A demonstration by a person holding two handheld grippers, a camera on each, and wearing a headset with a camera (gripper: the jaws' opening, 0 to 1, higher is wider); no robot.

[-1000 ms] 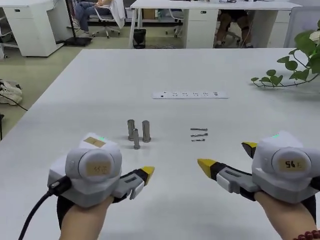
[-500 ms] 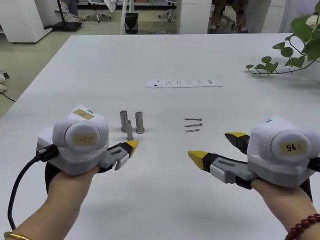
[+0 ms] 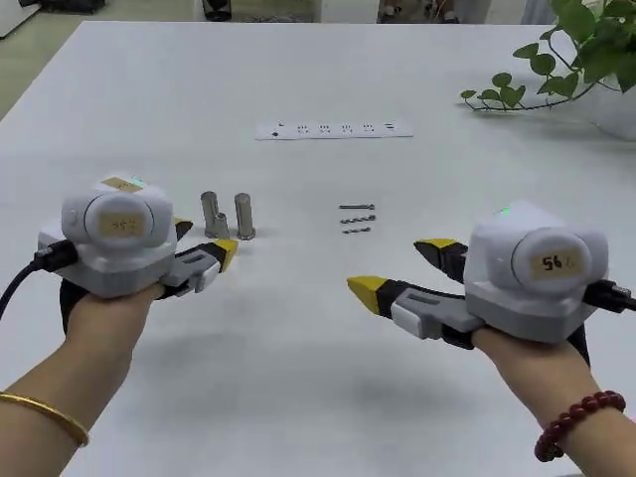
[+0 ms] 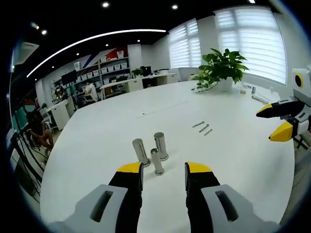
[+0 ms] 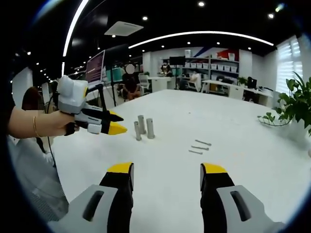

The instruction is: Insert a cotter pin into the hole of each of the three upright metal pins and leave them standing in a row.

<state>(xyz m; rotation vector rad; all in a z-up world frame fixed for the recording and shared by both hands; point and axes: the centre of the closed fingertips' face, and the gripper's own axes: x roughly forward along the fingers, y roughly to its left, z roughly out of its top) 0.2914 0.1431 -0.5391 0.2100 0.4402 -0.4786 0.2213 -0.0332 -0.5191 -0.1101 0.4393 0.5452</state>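
Over the white table [image 3: 298, 388], which had a leafy plant [image 3: 561, 55] at its far right corner, the left gripper [image 4: 164, 170] and right gripper [image 3: 397, 265] hung with jaws spread and empty. A power strip [image 3: 333, 130] lay farther back. Three metal pins [image 3: 242, 216] stood clustered upright just ahead of the left gripper. Three cotter pins [image 3: 357, 219] lay side by side to their right, apart from them.

3 metal pins [image 3: 242, 215] near left gripper [image 3: 206, 238]
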